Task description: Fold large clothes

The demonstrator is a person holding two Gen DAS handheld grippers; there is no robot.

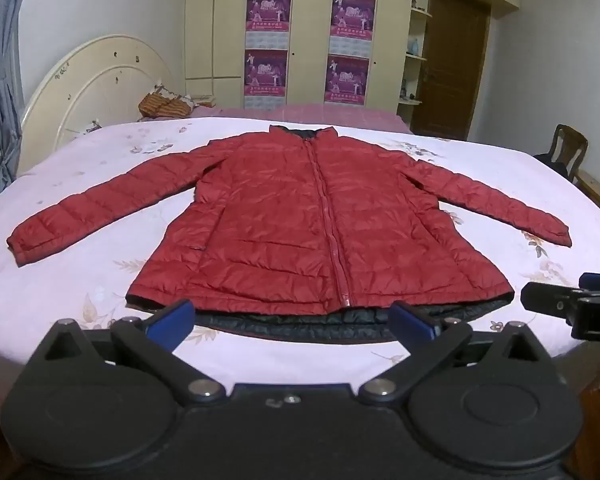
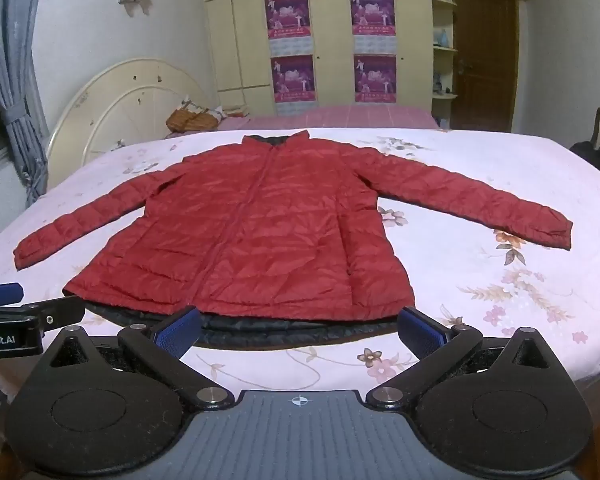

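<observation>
On the bed (image 1: 80, 264), spread across its flowered sheet and reaching close to the near edge, lies the jacket (image 1: 300, 216): red, quilted, front up, zipped shut, collar toward the far edge. Both sleeves are stretched out toward the left and right edges, and a strip of dark lining shows below the hem at the near edge.

Nothing has been folded yet, as far as the views show. The jacket is flat and smoothed, so the laying-out looks done; the sleeves still have to come in over the body and the body still has to be doubled over.

The left tongs (image 1: 292, 320) hover over the near edge in front of the hem, blue pads wide apart, with nothing between them. The right tongs (image 2: 300, 328) hover alongside, near the same edge, likewise spread wide and empty. Neither touches the cloth.

For writing: the side of the left tongs, seen at the left of the right wrist view, reads "Robot.AI", perhaps the end of a longer word. The purple posters (image 1: 269, 8) on the wardrobe (image 1: 220, 40) beyond the far edge carry lines of characters too small to read.
</observation>
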